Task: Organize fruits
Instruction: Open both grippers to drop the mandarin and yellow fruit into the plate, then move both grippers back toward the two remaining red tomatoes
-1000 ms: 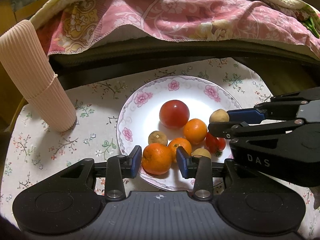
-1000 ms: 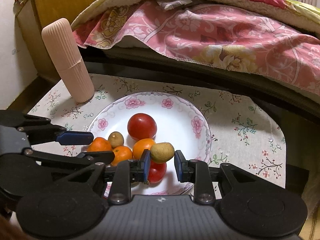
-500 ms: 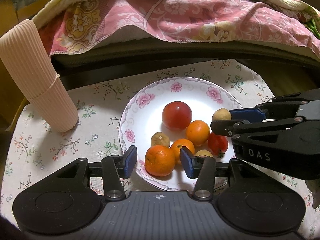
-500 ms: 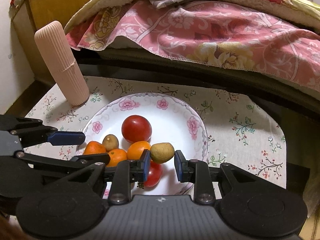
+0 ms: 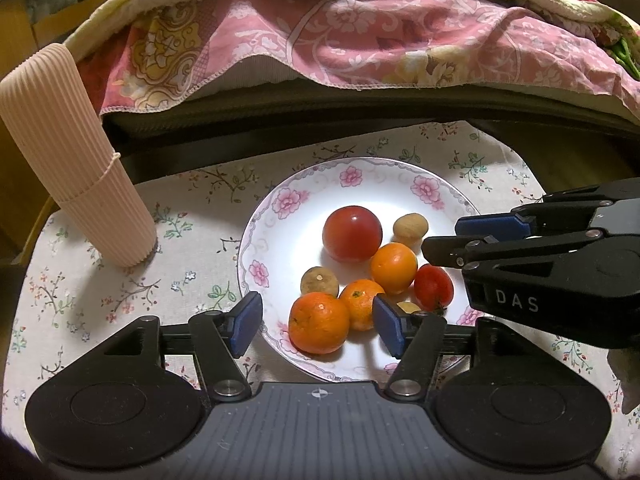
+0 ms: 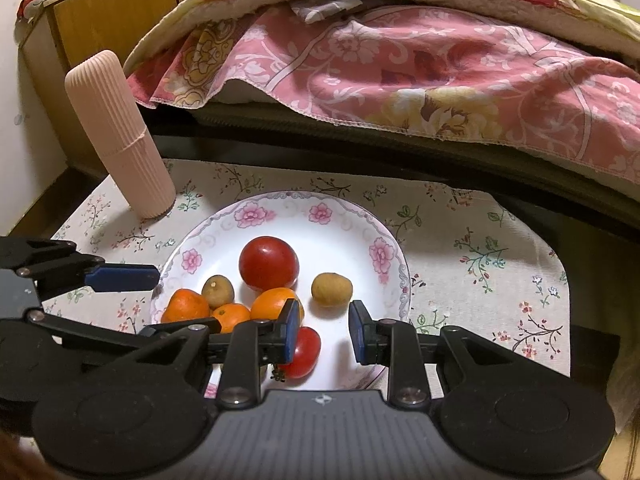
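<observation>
Left gripper [image 5: 317, 323] opening, orange [image 5: 316, 316] loose between pads, lower centre, at plate [image 5: 360, 184] rim | right gripper [image 6: 323, 330] apart, empty | risk: your withdrawal rolls orange off rim.

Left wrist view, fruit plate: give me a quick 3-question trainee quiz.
1. How many orange fruits lie on the plate?
2. True or false: the ribbed pink cylinder stands off the plate, on the floral cloth.
3. What sits between the fingers of the left tool? A: the big tomato. B: an orange fruit. C: nothing.

Key: 1: three. 2: true. 3: B; the jaws are opening, and the pads are clear of it.
</observation>
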Demonstrator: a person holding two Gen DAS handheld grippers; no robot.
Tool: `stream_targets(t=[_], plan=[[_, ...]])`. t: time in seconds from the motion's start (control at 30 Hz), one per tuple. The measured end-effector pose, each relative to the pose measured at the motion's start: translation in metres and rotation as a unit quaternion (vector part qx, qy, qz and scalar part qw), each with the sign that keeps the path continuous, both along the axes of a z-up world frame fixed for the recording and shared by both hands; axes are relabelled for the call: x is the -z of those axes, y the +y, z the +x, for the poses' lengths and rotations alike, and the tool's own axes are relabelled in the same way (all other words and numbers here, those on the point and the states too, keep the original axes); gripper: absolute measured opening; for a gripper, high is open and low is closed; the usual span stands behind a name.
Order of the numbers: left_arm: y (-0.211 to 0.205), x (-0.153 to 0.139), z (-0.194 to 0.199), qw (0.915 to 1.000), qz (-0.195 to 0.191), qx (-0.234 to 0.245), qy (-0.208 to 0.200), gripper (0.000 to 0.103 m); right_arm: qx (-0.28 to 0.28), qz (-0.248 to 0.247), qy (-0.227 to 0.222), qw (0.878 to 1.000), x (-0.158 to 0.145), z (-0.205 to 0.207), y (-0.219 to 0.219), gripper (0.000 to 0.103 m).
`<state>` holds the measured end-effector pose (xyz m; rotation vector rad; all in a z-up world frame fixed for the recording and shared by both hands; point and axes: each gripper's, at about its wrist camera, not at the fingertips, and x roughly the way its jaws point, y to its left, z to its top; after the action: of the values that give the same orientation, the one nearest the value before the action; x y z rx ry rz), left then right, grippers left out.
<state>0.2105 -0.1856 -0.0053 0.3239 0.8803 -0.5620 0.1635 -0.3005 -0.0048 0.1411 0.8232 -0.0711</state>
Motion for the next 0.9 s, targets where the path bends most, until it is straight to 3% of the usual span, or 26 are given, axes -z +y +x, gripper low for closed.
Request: stream_targets(t=[0.9], plan=[[0.011,-0.008,-0.006,0.9999,-0.001,-0.005,-0.010,0.076,0.007,0.008,-0.010,1.000,-0.008,-0.006,0.001,0.029]])
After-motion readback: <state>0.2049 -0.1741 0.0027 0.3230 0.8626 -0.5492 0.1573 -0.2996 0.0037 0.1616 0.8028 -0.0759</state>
